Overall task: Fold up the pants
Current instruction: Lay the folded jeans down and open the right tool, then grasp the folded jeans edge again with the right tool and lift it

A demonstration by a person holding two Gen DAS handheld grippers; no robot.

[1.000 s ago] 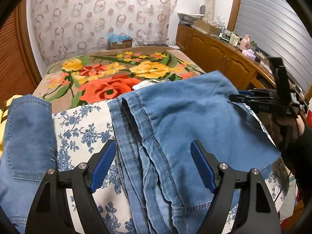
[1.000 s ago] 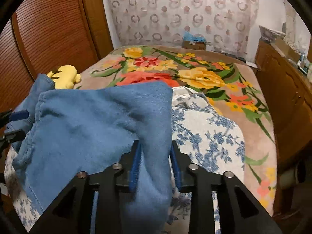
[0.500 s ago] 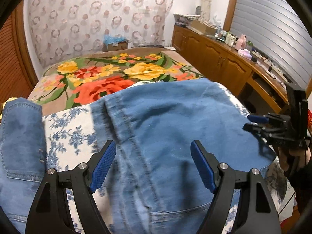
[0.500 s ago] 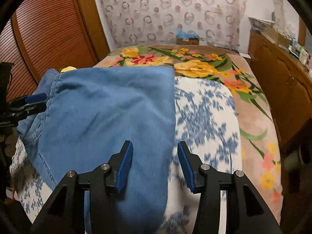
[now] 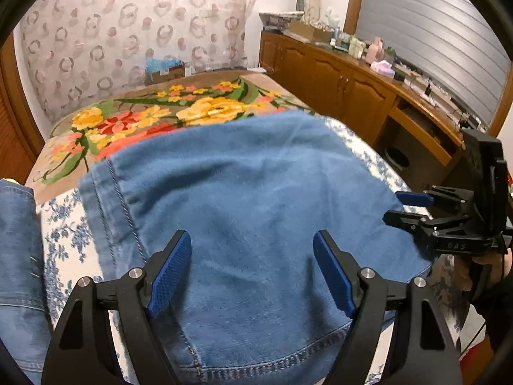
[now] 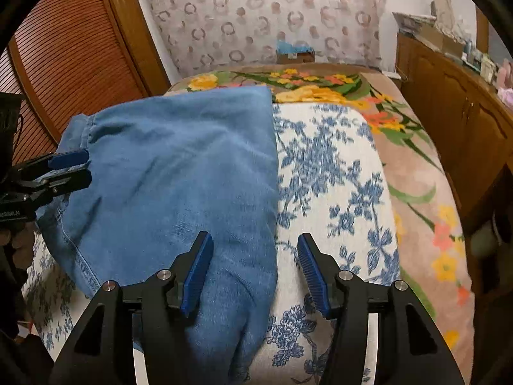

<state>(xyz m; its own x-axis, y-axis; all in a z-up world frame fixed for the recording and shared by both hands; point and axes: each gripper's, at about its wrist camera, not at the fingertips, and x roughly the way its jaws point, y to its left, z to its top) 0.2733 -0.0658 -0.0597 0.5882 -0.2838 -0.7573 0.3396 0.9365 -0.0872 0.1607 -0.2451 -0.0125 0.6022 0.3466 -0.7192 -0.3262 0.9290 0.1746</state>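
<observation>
Right wrist: right gripper [image 6: 253, 271] opening, jeans [image 6: 179, 173] edge between jaws.

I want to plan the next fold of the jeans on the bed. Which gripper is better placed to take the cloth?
Probably the left gripper: it is open, and the folded jeans fill the space between its fingers. The right gripper, jaws opening, straddles only the jeans' edge, half over the flowered sheet.

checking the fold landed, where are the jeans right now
The jeans lie folded on the blue-flowered white cloth at the near end of the bed, left of centre in the right wrist view, in front of the floral blanket.
</observation>
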